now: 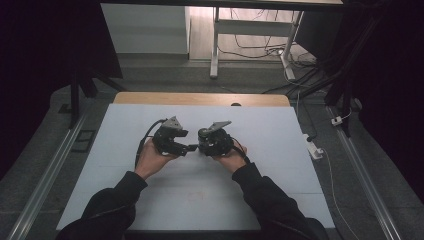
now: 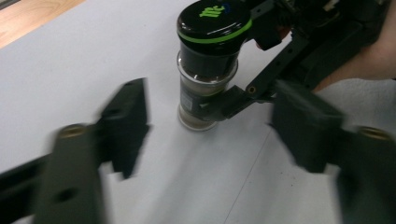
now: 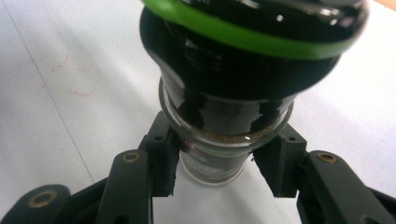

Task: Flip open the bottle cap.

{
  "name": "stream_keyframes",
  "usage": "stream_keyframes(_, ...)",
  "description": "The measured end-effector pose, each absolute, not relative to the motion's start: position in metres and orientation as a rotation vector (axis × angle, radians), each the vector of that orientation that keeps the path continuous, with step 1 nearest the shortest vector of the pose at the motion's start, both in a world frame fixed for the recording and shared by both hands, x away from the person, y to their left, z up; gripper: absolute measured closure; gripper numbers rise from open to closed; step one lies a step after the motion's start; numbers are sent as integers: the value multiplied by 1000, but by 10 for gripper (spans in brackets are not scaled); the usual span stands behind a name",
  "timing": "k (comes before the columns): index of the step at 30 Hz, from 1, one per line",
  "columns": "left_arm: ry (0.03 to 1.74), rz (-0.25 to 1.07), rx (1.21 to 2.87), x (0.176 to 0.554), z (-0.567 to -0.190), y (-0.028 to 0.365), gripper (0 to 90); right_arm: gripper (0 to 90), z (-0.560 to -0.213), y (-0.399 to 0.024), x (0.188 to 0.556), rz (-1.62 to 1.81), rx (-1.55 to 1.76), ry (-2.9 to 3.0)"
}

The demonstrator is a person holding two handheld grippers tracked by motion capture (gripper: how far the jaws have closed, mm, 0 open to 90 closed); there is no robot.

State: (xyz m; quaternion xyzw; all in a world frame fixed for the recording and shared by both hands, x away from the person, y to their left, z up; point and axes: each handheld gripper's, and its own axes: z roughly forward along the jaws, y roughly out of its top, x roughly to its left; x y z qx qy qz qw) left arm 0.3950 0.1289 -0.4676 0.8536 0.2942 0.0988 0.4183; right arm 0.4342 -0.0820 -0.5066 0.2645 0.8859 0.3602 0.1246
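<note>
Right gripper view: right claw [image 3: 219, 163] clamps jar [image 3: 219, 135], prob. glass; left claw [image 2: 210, 135] spread wide, empty.

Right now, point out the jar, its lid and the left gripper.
jar [image 2: 198, 105]: left gripper view, glass body.
lid [image 2: 212, 21]: left gripper view, black top.
left gripper [image 1: 191, 148]: high view, between its fingertips.

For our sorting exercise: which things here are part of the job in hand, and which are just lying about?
In the job:
- jar with black, green-ringed lid, upright on the white table
- right gripper, closed on the jar's glass body
- left gripper, open, facing the jar

Lying about:
- white power strip beside the table
- cables on the floor
</note>
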Motion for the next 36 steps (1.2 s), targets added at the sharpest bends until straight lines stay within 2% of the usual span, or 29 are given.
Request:
stream_keyframes(5, 720, 215, 2143, 397, -467, 126, 603, 527, -507, -82, 434, 1050, 775, 2582)
stream_keyframes(12, 687, 189, 2144, 398, -465, 119, 886, 527, -507, -82, 434, 1051, 777, 2582)
stream_keyframes(36, 710, 248, 2138, 404, -456, 111, 889, 528, -507, -82, 434, 1054, 788, 2580)
